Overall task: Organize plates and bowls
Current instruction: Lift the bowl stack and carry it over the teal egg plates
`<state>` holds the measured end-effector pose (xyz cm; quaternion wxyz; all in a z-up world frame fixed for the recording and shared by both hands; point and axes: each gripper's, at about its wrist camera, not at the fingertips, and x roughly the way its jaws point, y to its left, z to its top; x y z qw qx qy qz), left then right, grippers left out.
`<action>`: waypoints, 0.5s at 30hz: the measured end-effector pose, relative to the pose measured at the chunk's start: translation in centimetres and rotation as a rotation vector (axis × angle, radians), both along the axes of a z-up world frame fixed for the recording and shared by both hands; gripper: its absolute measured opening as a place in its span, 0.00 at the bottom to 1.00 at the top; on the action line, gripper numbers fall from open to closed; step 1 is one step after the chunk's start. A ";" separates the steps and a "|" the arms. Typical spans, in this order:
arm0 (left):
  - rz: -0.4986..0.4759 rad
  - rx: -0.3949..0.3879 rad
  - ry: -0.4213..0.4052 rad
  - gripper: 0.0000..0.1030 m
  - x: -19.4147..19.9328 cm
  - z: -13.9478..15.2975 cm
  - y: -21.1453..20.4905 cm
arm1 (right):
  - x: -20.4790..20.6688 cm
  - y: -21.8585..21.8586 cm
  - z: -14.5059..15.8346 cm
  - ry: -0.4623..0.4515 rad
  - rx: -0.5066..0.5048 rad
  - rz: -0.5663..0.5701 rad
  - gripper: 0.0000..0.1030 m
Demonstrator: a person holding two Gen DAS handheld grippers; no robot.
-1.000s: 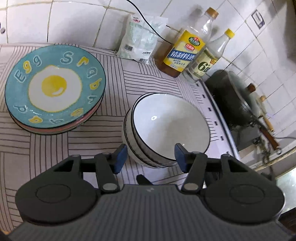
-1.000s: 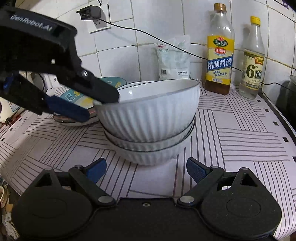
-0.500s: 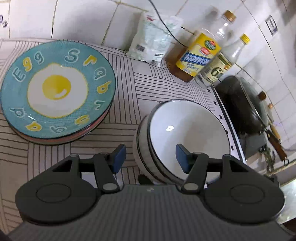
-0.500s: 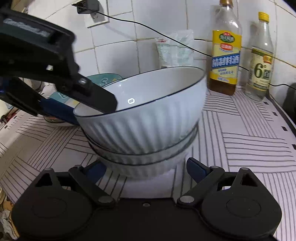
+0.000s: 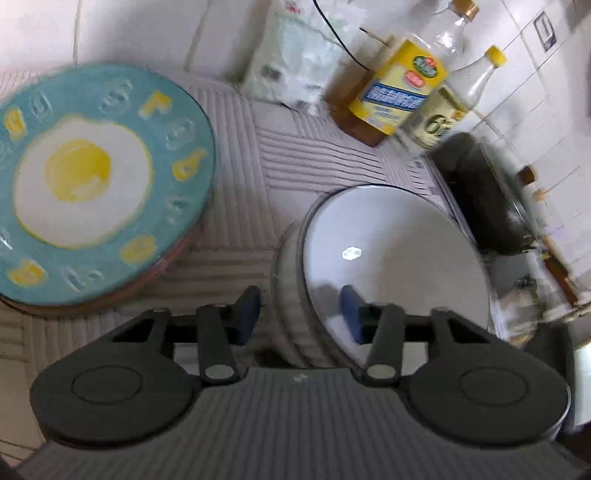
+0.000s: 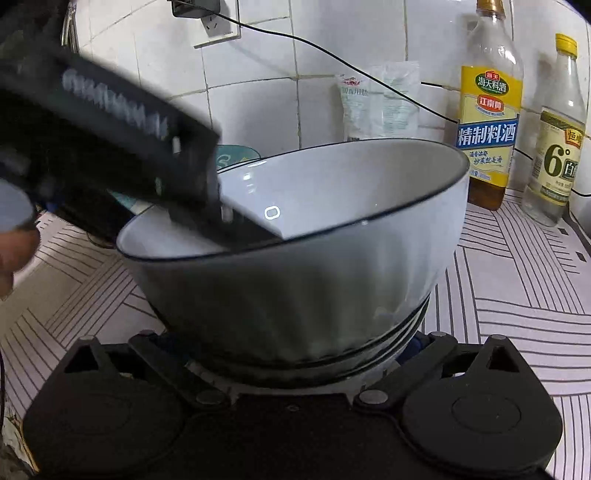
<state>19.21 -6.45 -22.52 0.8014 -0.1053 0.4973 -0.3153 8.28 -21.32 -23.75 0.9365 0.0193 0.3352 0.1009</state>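
Note:
A stack of white ribbed bowls (image 5: 399,254) stands on the striped counter; it fills the right wrist view (image 6: 295,266). My left gripper (image 5: 299,314) is open and straddles the near rim of the top bowl, one finger inside and one outside. It shows in the right wrist view (image 6: 229,221) reaching into the bowl. My right gripper (image 6: 295,350) is open, its fingertips hidden under the bowl stack on either side of its base. A teal fried-egg plate (image 5: 92,188) tops a stack of plates at the left.
A cooking wine bottle (image 6: 489,110), a vinegar bottle (image 6: 557,136) and a white packet (image 6: 380,103) stand against the tiled wall. A dark wok (image 5: 484,192) sits on the stove to the right. A cable runs from a wall socket (image 6: 210,18).
Both grippers have moved in closer to the bowl stack. My left gripper's finger now reaches inside the top bowl's rim. The bowls now cover my right gripper's fingertips.

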 end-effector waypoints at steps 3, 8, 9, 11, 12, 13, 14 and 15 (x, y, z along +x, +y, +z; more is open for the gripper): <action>-0.013 0.029 -0.026 0.43 -0.4 0.3 -0.3 | -0.2 -0.1 0.1 -0.005 0.005 0.014 0.99; -0.020 0.042 -0.049 0.43 -1.0 0.6 -0.4 | -0.6 -0.1 0.1 -0.015 0.016 0.015 0.99; -0.022 0.041 -0.053 0.43 -1.1 0.7 -0.4 | -0.9 0.0 0.1 -0.022 0.012 0.014 0.99; -0.026 0.038 -0.070 0.43 -1.4 1.1 -0.2 | -1.1 0.2 0.3 -0.038 0.001 0.014 0.99; -0.027 0.037 -0.077 0.43 -1.6 1.4 0.0 | -1.3 0.3 0.4 -0.047 -0.002 0.013 0.99; -0.026 0.034 -0.080 0.43 -1.7 1.7 0.2 | -1.4 0.4 0.6 -0.056 -0.004 0.012 0.99; -0.022 0.028 -0.079 0.43 -1.8 2.0 0.4 | -1.5 0.5 0.8 -0.063 -0.007 0.014 0.99; -0.018 0.022 -0.079 0.43 -1.8 2.4 0.7 | -1.6 0.7 1.2 -0.070 -0.011 0.017 0.99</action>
